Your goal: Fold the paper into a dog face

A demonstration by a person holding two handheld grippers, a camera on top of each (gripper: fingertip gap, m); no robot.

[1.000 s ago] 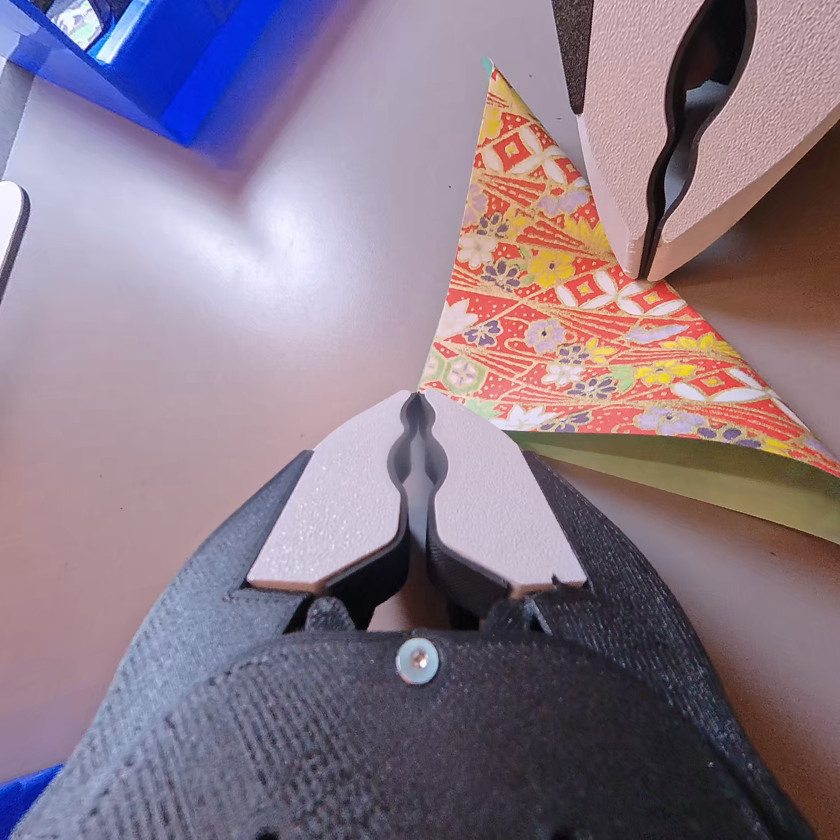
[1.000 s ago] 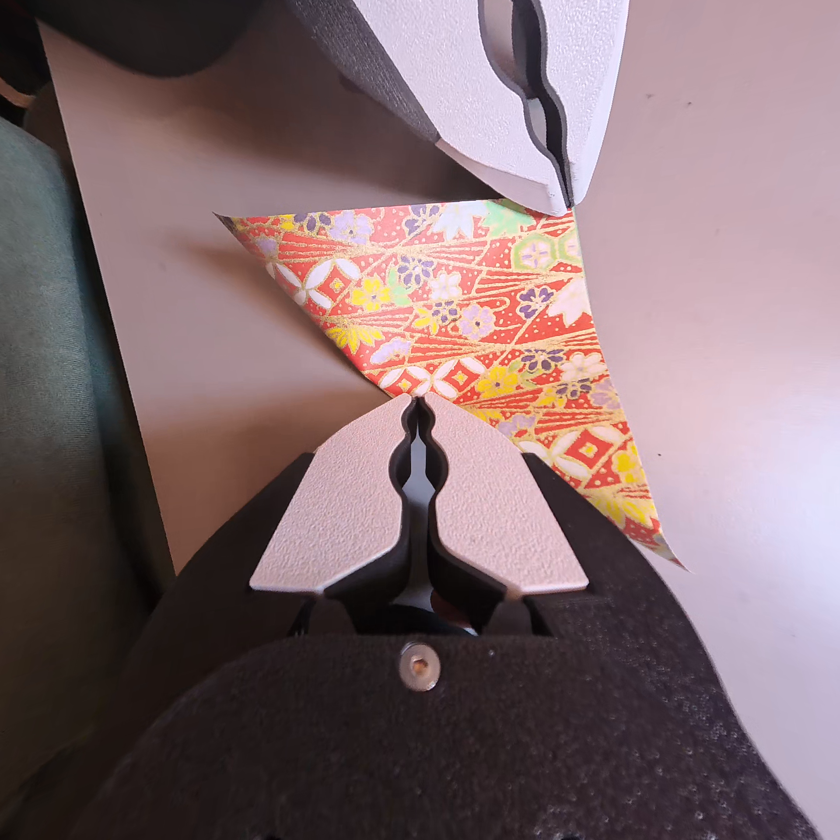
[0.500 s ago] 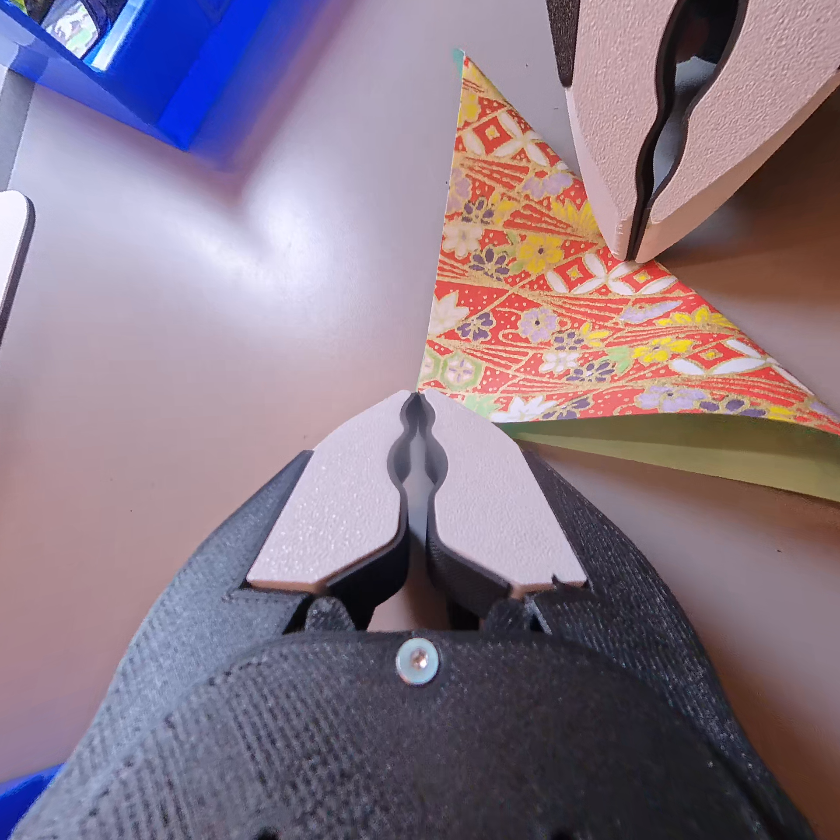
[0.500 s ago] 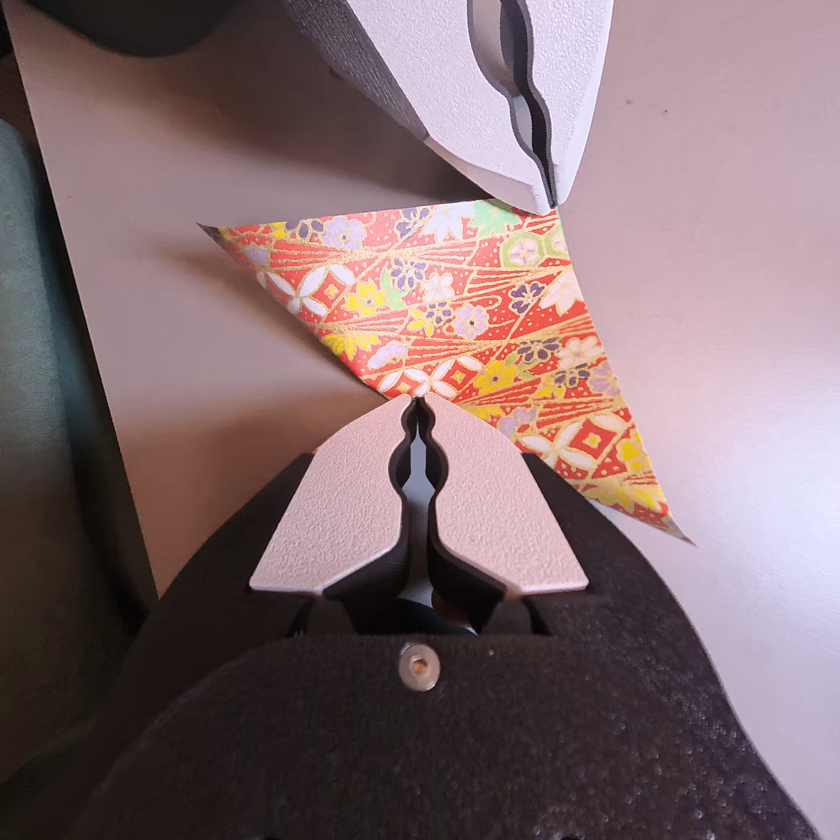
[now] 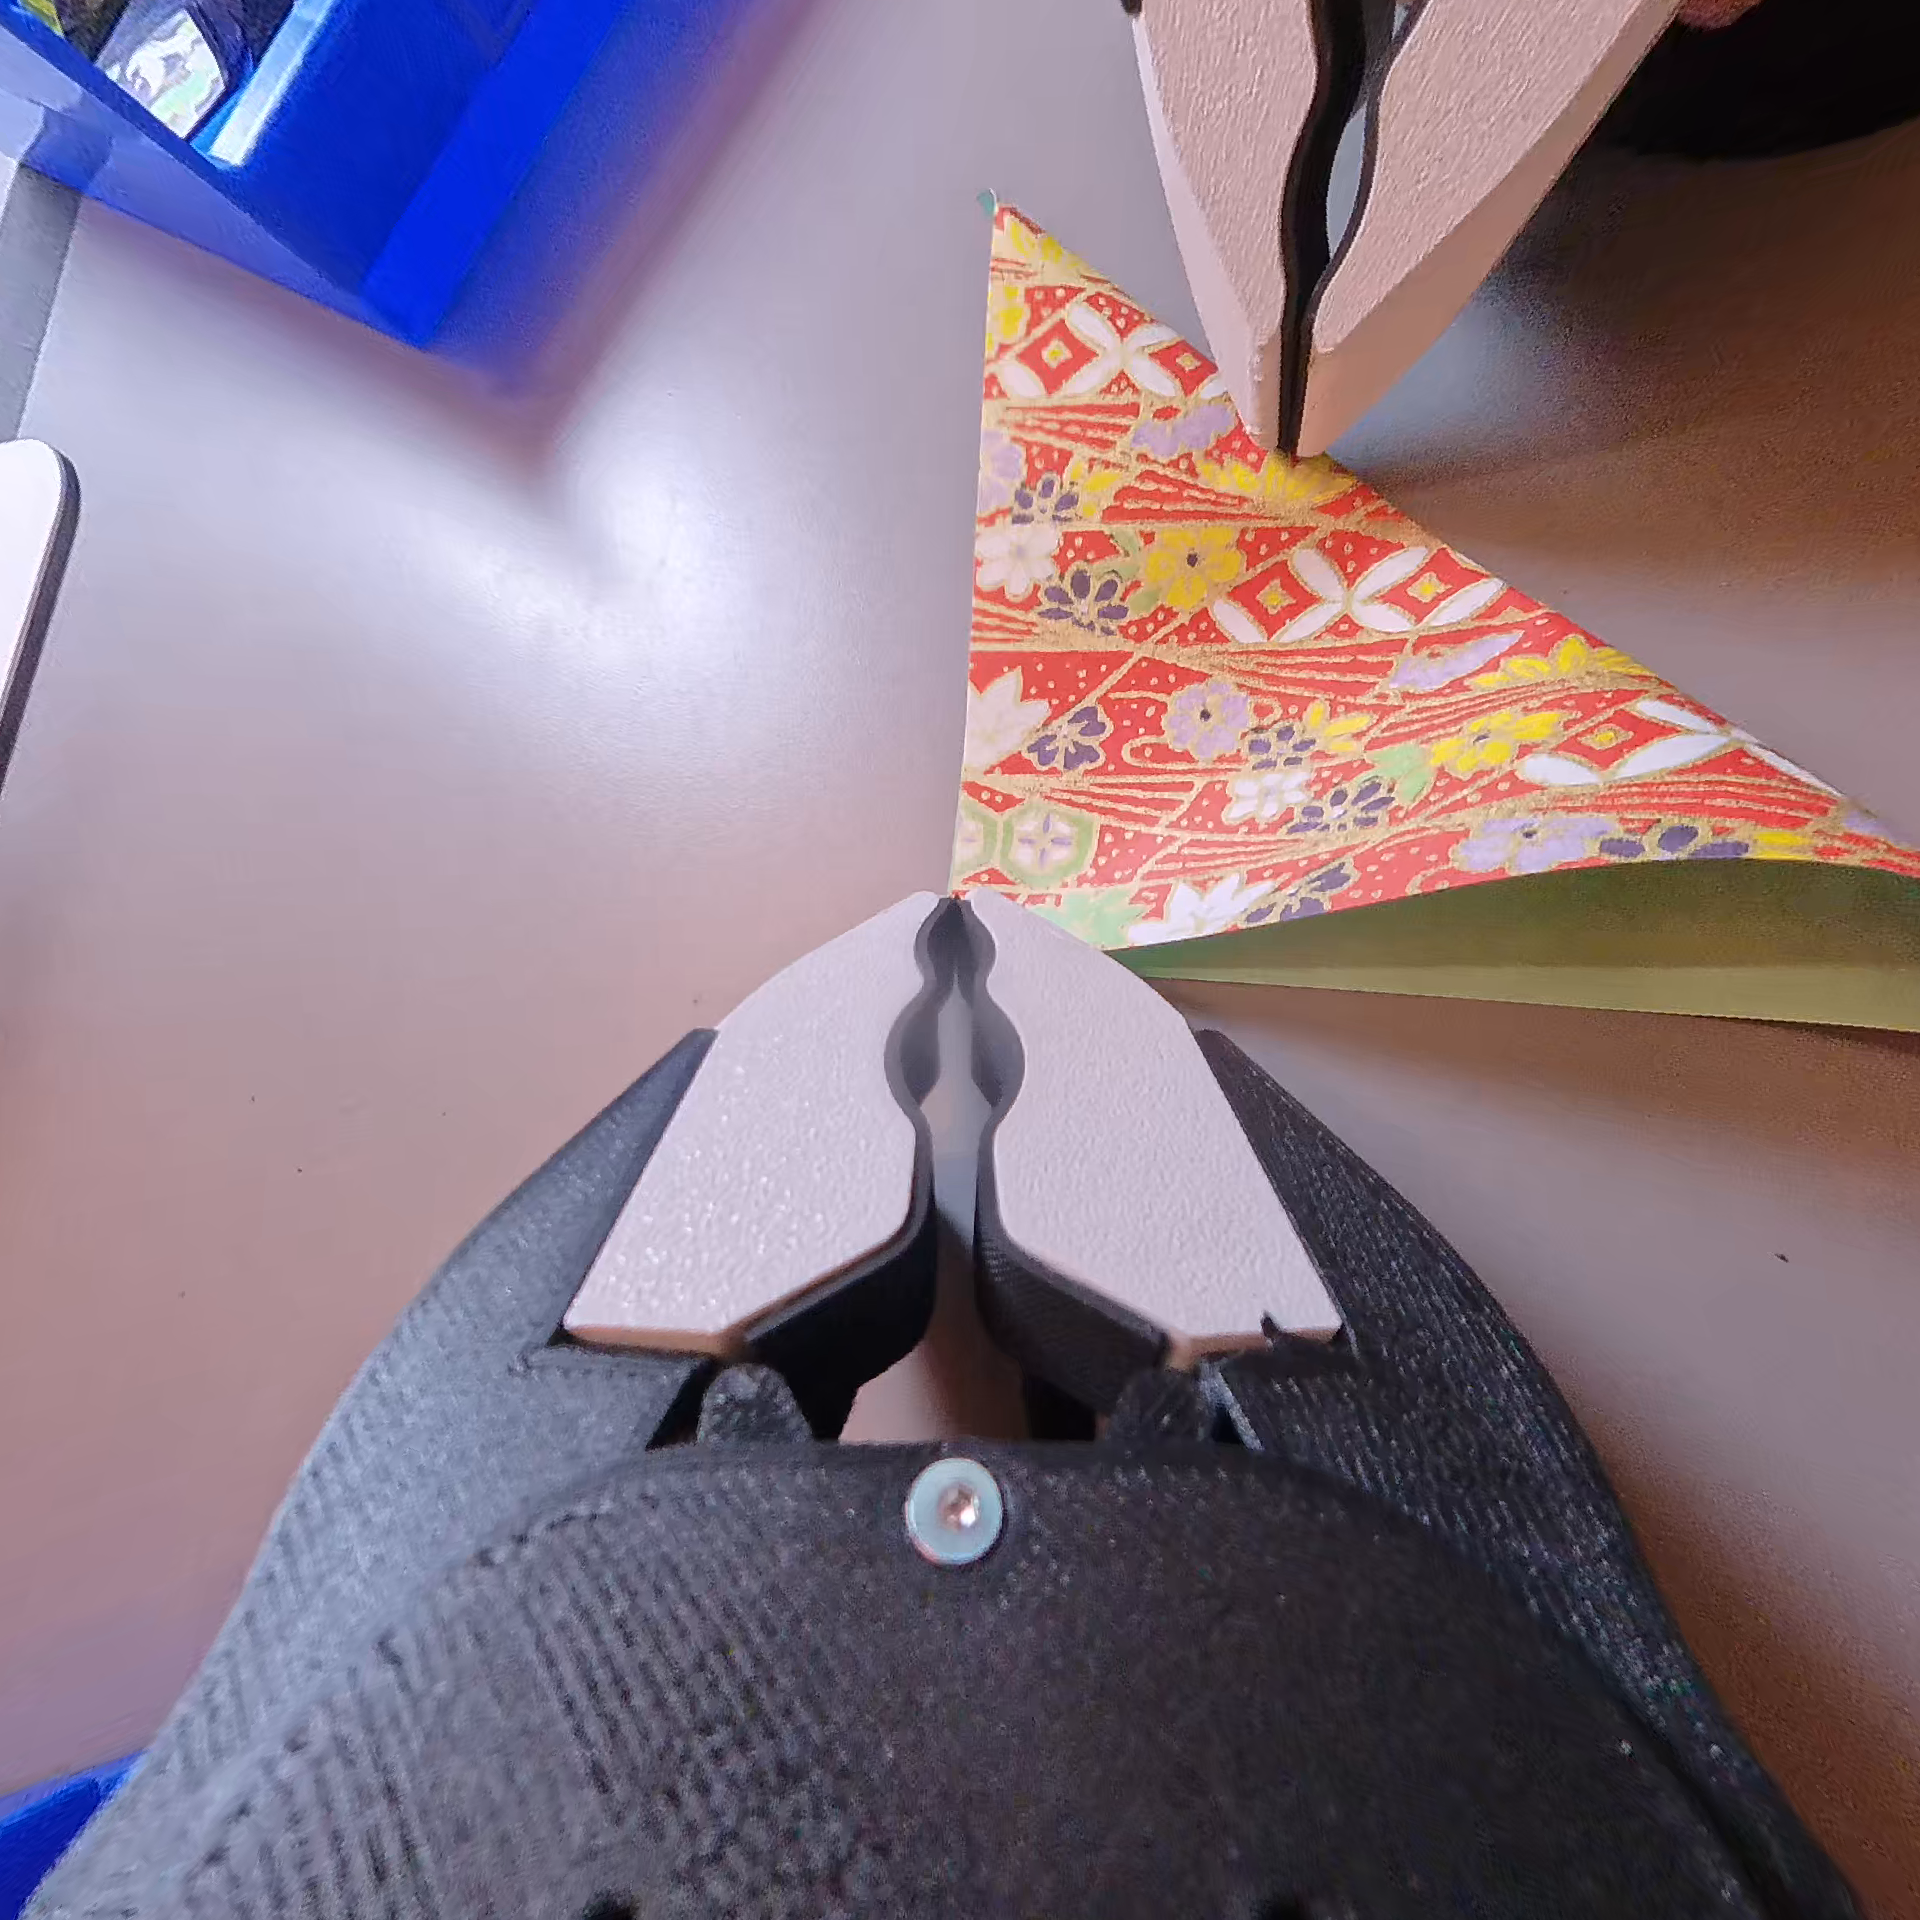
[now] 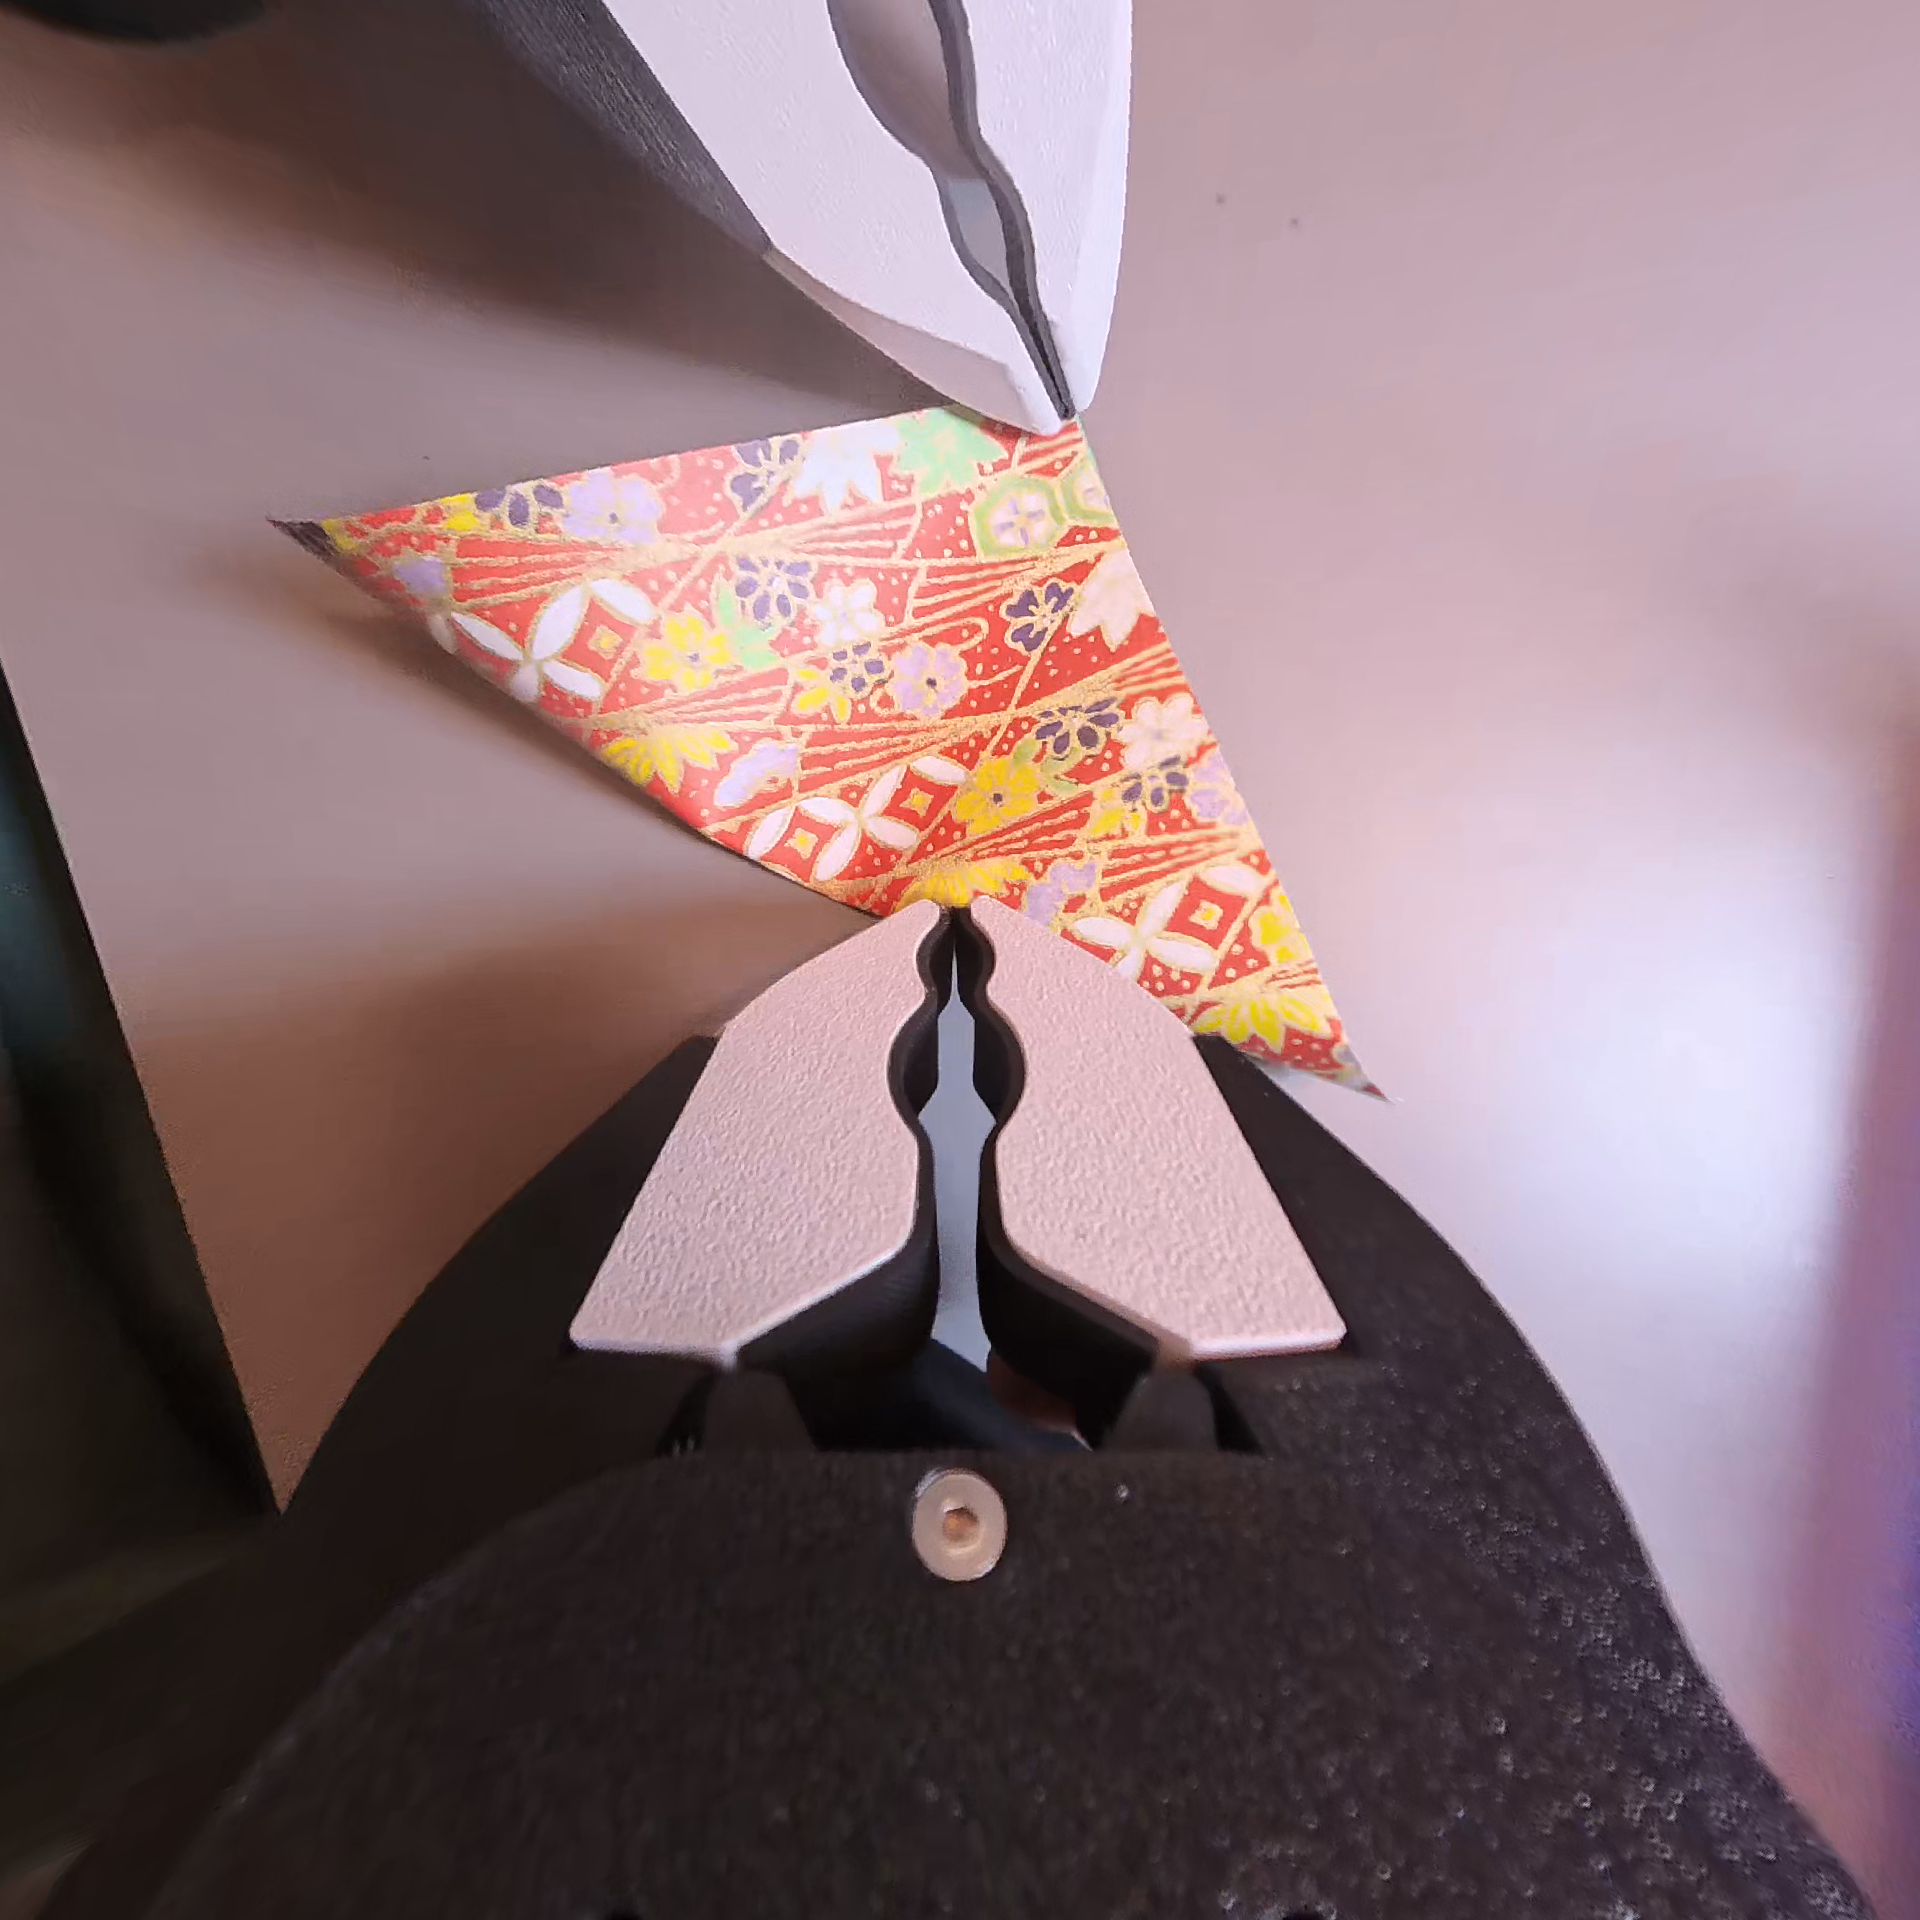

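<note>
On the smooth grey-brown desk (image 5: 436, 727), which shines with soft light glare, lies a triangular folded sheet of red origami paper printed with gold lines and white, yellow and purple flowers (image 5: 1226, 665). Its pale green underside shows along the lifted edge at four o'clock in the left wrist view. At eleven o'clock in that view a glossy blue plastic bin (image 5: 312, 156) stands near the desk's far side, and a white rounded-edge object (image 5: 31, 561) crosses the frame edge at nine o'clock; what it is cannot be told. In the right wrist view a dark band at eight o'clock lies past the desk's edge. No legible writing or brand shows anywhere.

The left tongs (image 5: 951, 909), grey fingers on a black textured body, are pressed together, tips at the paper's near corner (image 6: 1065, 410). Whether they pinch it cannot be told. The right tongs (image 6: 954, 914) are likewise together, tips touching the paper's long edge at its middle (image 5: 1294, 442).
</note>
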